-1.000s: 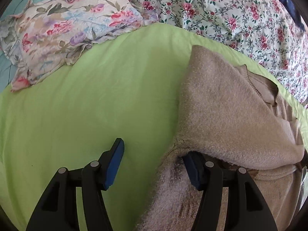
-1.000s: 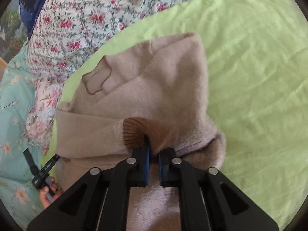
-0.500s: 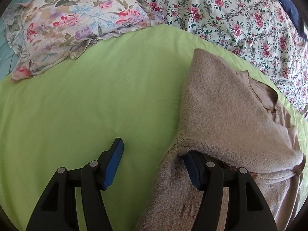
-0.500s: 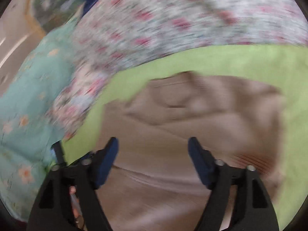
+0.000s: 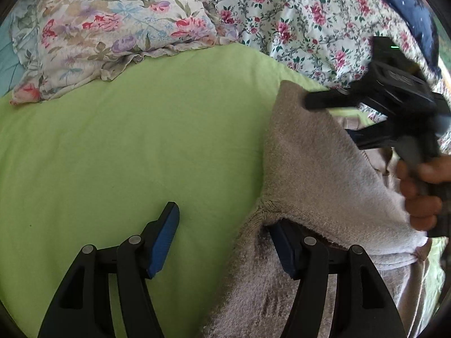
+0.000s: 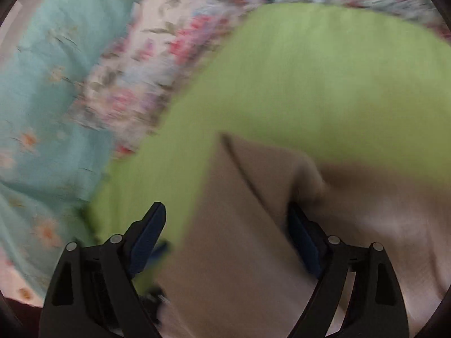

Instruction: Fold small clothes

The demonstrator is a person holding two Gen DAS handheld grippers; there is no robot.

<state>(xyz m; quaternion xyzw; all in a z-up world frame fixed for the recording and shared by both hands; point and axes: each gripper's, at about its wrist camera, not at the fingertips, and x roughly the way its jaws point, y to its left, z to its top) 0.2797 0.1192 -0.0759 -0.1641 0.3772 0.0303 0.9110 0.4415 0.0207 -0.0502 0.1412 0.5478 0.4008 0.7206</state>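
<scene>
- A floral pillow [image 5: 112, 31] lies at the far left on the lime-green sheet [image 5: 141, 129].
- The left gripper [image 5: 225, 242] has its jaws spread and opening, gripping nothing; its right finger [image 5: 284, 250] is tucked under a folded flap of the beige knit sweater [image 5: 318, 169].
- The sweater lies on the sheet's right side.
- The right gripper [image 6: 229, 242], blurred, is opening wide over the sweater's edge, pads not pressing it.
- A hand [image 5: 422, 191] carries it at far right.

I see a beige sweater [image 5: 315, 169] on the lime-green sheet [image 5: 141, 146], a pastel floral pillow [image 5: 107, 28] at eleven o'clock, a rose-print quilt [image 5: 296, 22] at one, black tongs with blue pads [image 5: 166, 239].
</scene>
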